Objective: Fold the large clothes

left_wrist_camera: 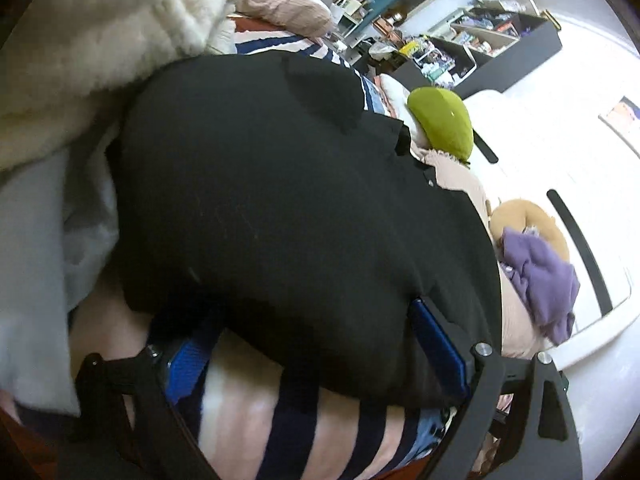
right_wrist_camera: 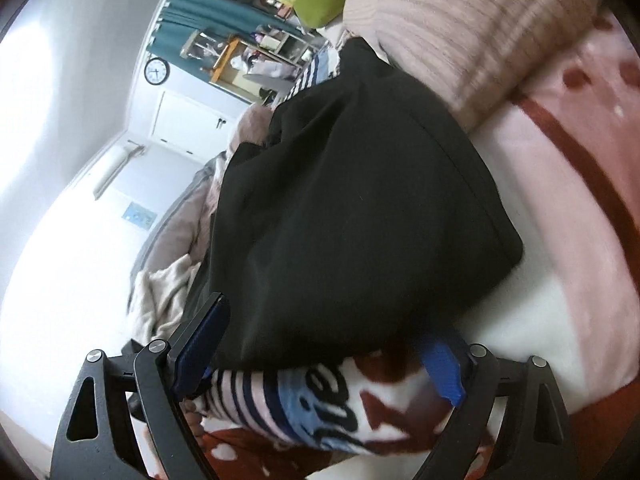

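Note:
A large black garment lies folded over a pink-and-navy striped garment on the bed. In the left wrist view my left gripper is open, its blue pads wide apart, with the black cloth's near edge lying between and over them. In the right wrist view the black garment fills the middle, and my right gripper is open too, its blue pads on either side of the cloth's near edge. The striped garment with blue lettering shows under it.
A cream fleece blanket and pale grey cloth lie at left. A green cushion, a purple cloth and a tan cushion sit at right. A ribbed pink pillow and pink bedspread are beside the black garment.

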Available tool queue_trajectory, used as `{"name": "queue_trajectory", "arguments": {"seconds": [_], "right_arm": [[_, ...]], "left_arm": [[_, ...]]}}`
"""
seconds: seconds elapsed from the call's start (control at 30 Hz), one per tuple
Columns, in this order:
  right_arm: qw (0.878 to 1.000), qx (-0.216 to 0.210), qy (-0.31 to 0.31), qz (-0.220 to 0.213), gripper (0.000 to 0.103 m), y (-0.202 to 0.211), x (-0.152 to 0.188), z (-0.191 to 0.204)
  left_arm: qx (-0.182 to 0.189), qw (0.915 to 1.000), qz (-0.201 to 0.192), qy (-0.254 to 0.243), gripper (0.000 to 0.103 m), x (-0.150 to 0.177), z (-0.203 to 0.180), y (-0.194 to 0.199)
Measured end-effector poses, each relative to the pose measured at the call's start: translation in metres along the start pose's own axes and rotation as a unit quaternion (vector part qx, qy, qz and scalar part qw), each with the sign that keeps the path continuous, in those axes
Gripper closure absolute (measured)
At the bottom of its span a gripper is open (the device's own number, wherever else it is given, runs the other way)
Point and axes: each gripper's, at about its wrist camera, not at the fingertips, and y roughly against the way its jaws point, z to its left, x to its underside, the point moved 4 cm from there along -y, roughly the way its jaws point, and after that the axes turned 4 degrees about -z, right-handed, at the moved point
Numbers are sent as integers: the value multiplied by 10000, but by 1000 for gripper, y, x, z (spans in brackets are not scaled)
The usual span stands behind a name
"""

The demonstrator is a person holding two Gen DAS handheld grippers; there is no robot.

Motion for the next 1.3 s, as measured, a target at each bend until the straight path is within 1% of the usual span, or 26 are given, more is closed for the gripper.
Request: {"name": "queue_trajectory", "arguments": {"seconds": [0.03,0.07,0.1,0.13,0.17,0.2,0.3,0.37,0.4,0.53,0.57,0.6,0.63,0.7,0.77,0.83,0.87,0.9,0.93,0.97,1.0,1.07,1.17,1.23,1.27,1.3], "right_arm": [[10000,29,69,-52,36,-2,-2,3],[9998,77,133,-118,56,-3,-6,5],[9996,153,172,-161,63,-6,-9,6],[9995,152,211,-184,75,-8,-11,7],[9993,110,308,-200,86,-11,-13,9],[9985,117,498,-209,89,-13,-14,14],[9944,133,958,-418,96,-2,-20,28],[9912,178,1123,-684,100,19,-31,33],[9892,236,1193,-818,100,31,-38,35],[9823,403,1422,-1150,102,80,-54,35],[9820,458,1434,-1144,102,91,-55,33],[9830,479,1432,-1048,102,91,-53,32],[9846,529,1442,-830,102,91,-50,28],[9840,716,1526,-578,99,90,-43,21],[9806,859,1680,-522,99,96,-41,20],[9786,733,1811,-644,98,109,-45,29],[9772,684,1887,-691,92,114,-48,35],[9752,630,2000,-704,80,117,-52,44],[9734,589,2114,-665,75,117,-55,51],[9697,534,2314,-578,68,113,-60,64],[9656,482,2513,-468,68,106,-64,77],[9570,337,2879,-140,68,84,-75,100],[9469,157,3200,266,68,40,-87,129],[9450,104,3236,457,69,14,-96,137],[9444,105,3238,567,79,-2,-102,140],[9430,118,3265,638,98,-17,-105,141]], "left_arm": [[0,10000,-14,-10,16,-1,0,0],[-29,10000,-26,-51,25,-1,-1,0],[-48,9999,-21,-100,40,-1,-2,-1],[-59,9998,11,-170,49,0,-4,-2],[-39,9998,57,-212,67,1,-6,-4],[16,9996,123,-260,79,4,-9,-6],[27,9985,137,-532,87,11,-25,-8],[365,9978,244,-490,88,16,-37,-8],[515,9968,305,-539,89,21,-45,-8],[719,9910,597,-957,88,52,-74,0],[715,9905,655,-971,84,58,-74,3],[666,9905,705,-972,77,63,-72,6],[634,9899,787,-994,75,66,-70,10],[582,9881,909,-1100,54,68,-66,25],[469,9866,834,-1323,51,66,-67,46],[437,9848,641,-1556,44,57,-70,76],[398,9843,511,-1642,40,49,-73,88],[339,9830,361,-1768,39,39,-78,100],[284,9809,218,-1911,38,30,-85,108],[205,9780,62,-2076,35,19,-93,112],[105,9751,-58,-2213,28,10,-97,114],[-107,9705,-207,-2400,18,-16,-108,105],[-359,9676,-201,-2491,17,-55,-118,68],[-737,9641,-103,-2547,17,-77,-114,37],[-917,9620,-36,-2573,17,-86,-109,22],[-1098,9592,58,-2603,17,-94,-106,5]]}}
